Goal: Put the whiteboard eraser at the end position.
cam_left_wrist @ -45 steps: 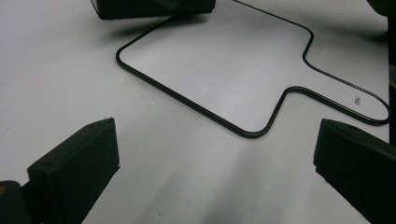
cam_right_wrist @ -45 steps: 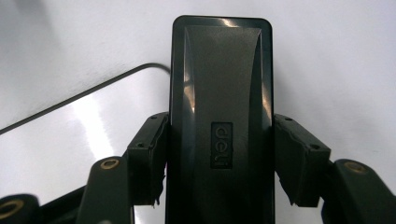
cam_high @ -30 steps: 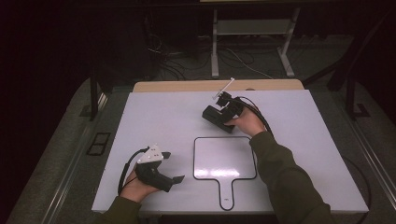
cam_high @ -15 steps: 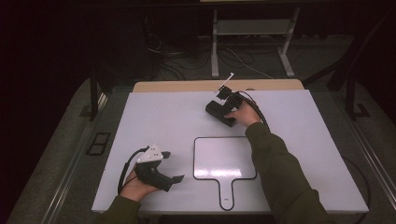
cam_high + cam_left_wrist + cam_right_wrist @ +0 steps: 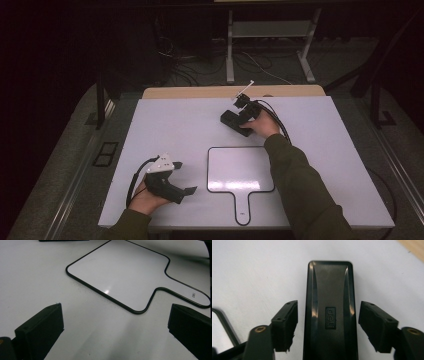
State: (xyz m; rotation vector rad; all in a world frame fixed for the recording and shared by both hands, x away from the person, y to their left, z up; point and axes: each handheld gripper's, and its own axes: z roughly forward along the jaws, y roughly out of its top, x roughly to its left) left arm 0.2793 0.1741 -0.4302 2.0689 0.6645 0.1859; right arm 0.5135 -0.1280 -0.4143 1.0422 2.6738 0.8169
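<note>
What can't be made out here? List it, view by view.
- Right gripper view: the near end of the black eraser is cut off by the bottom edge; whether the fingers touch its sides is unclear, though gaps seem to show.
- Left gripper view: the small mark on the whiteboard handle is too small to read.
- High view: the right gripper hides most of the eraser; the left gripper is too small for detail.

So the eraser (image 5: 235, 122) sits on the bench (image 5: 170, 125), behind the paddle-shaped whiteboard (image 5: 240, 170), which lies flat near the front edge.
</note>
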